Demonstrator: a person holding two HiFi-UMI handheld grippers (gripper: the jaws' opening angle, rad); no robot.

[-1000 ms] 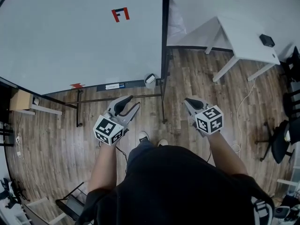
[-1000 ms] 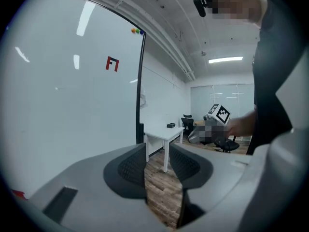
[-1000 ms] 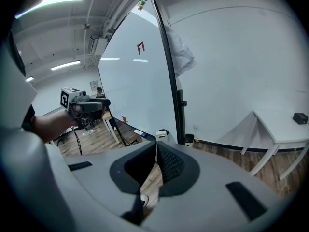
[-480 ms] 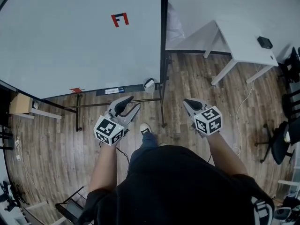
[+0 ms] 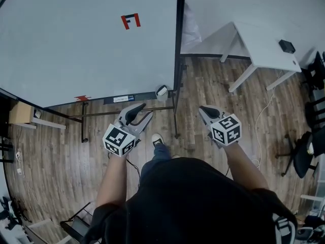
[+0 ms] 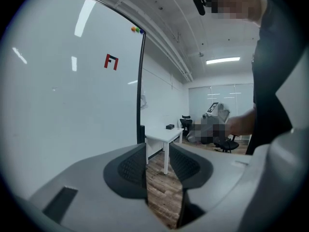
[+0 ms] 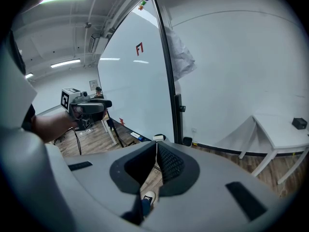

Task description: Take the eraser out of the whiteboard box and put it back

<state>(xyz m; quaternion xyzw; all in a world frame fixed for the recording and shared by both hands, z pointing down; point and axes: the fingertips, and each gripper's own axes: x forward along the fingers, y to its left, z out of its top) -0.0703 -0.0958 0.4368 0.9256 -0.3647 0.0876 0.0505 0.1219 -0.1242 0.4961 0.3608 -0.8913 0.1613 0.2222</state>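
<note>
"Wood-plank floor (image 5: 213, 85) under a large white whiteboard (image 5: 76, 44) at far left. Where is the eraser?"

"Too small to make out. The small white box (image 5: 162, 90) sits at the board's lower right corner, well beyond both grippers."

"And the jaws?"

"On the left gripper (image 5: 146, 110) they stand parted, only floor between them. On the right gripper (image 5: 202, 109) they are pressed together at the tips, gripping nothing."

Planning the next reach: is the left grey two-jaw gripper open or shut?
Open. The left grey two-jaw gripper has its padded jaws apart, brown wooden floor showing between them, nothing held.
</note>
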